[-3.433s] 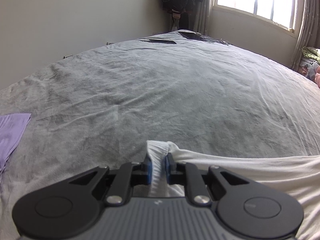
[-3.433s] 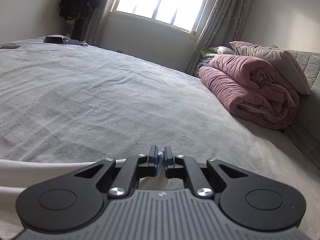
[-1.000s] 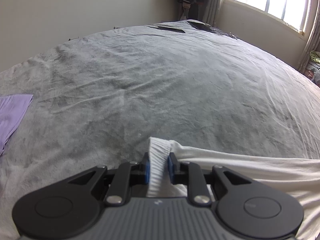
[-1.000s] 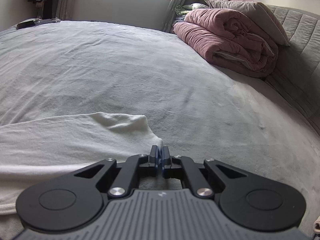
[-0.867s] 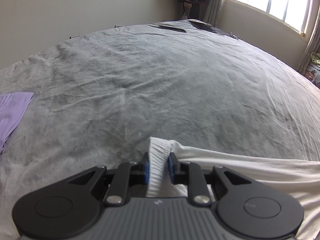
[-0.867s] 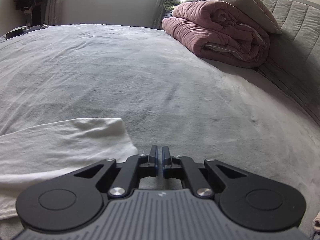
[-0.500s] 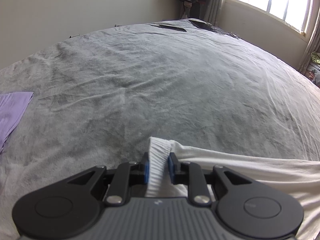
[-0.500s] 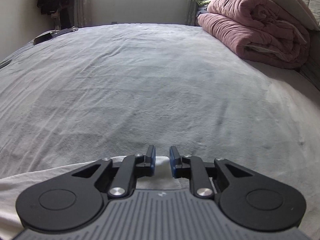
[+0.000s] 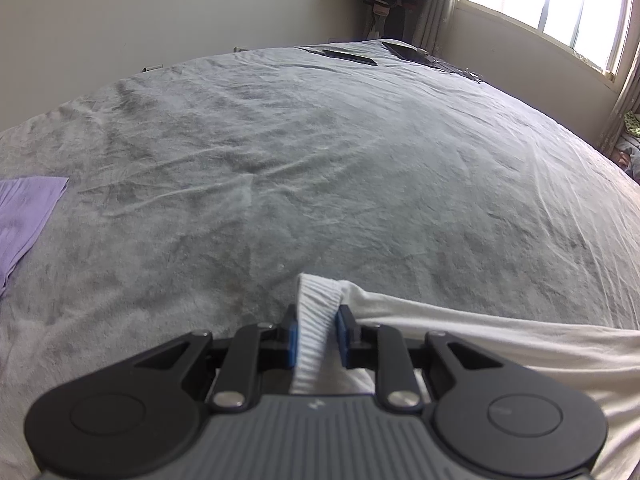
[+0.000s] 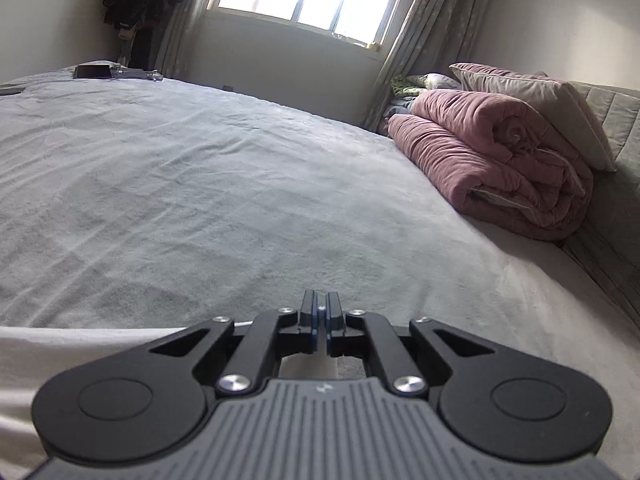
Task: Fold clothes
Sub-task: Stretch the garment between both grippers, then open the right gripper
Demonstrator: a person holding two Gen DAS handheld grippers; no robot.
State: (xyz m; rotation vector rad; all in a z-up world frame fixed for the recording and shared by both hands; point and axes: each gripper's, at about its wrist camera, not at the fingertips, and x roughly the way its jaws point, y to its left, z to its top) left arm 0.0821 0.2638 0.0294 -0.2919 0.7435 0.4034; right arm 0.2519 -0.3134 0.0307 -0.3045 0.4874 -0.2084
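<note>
on grey bed [image 9: 360, 184], white garment [image 9: 500, 344]

Pink quilt [image 10: 492, 168], pillow [image 10: 532, 108] (perhaps), grey bedspread [image 9: 320, 168].

White garment [image 9: 500, 344]: runs off the right edge of the left wrist view; near part hidden under the left gripper [image 9: 317, 334] body. Full shape not determinable.

Right wrist view: the garment is cut by the left edge and covered by the right gripper [image 10: 320, 322] housing. Whether cloth sits between its closed pads cannot be told.

Purple cloth [image 9: 24, 216]: cut off at the left edge.

Flat dark items [image 9: 400, 54] at the far bed corner: too small to identify.

Dark hanging clothes [image 10: 132, 0]: shadowed, no detail.
</note>
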